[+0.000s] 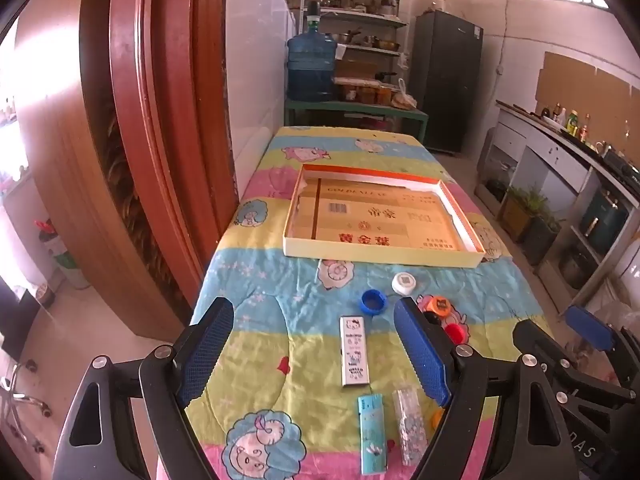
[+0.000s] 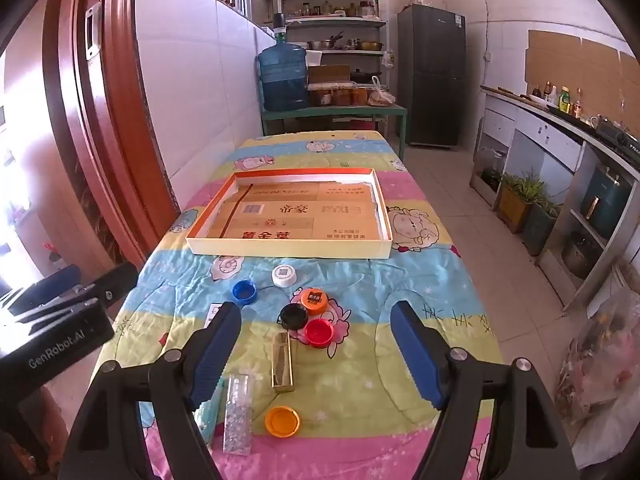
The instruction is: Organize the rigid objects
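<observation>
Cardboard lines the shallow tray (image 2: 288,247) that we see in the middle of the table (image 2: 420,300). Nearer to us lie the bottle caps (image 2: 306,316) and the lighters (image 1: 354,350). Both the left gripper (image 1: 314,354) and the right gripper (image 2: 316,352) hover over them, jaws spread wide, holding nothing.

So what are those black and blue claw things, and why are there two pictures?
They are two grabbing tools, one in each of a person's hands, each carrying a camera. One picture looks along the left gripper, the other along the right gripper. Both are open and hold nothing. On the cartoon cloth sit an empty shallow box, bottle caps in blue, white, orange, black and red, an upturned orange cap and lighters, one of them gold.
</observation>
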The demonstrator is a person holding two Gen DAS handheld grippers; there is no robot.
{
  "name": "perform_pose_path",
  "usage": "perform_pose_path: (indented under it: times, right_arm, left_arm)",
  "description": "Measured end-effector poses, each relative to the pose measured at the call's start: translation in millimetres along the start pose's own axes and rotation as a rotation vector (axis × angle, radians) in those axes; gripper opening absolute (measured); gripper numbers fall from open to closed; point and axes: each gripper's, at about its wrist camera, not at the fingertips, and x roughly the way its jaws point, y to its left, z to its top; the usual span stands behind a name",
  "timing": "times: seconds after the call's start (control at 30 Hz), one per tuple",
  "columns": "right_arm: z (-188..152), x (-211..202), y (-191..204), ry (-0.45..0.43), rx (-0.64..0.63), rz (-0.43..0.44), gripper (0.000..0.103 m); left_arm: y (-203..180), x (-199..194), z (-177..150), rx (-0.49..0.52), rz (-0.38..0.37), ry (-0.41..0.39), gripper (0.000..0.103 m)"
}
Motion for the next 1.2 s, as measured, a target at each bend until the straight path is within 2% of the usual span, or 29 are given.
perform_pose_path:
  times: [0.3,0.37,1.2]
  right_arm:
    - [-3,-12,8,-0.021,-0.023,-0.022,0.077]
    - [-3,-12,7,-0.024,-0.02,-0.023,0.077]
    - [-3,-9,4,-0.012,-0.005,-0.023,0.077]
  left_arm:
    - [-14,-12,-16,0.033,0.001,-0.011,0.083]
    - [-11,-8,-11,0.028,0.0,0.007,0.083]
    - [-11,-7,-8,0.022,0.016,0.017,0.083]
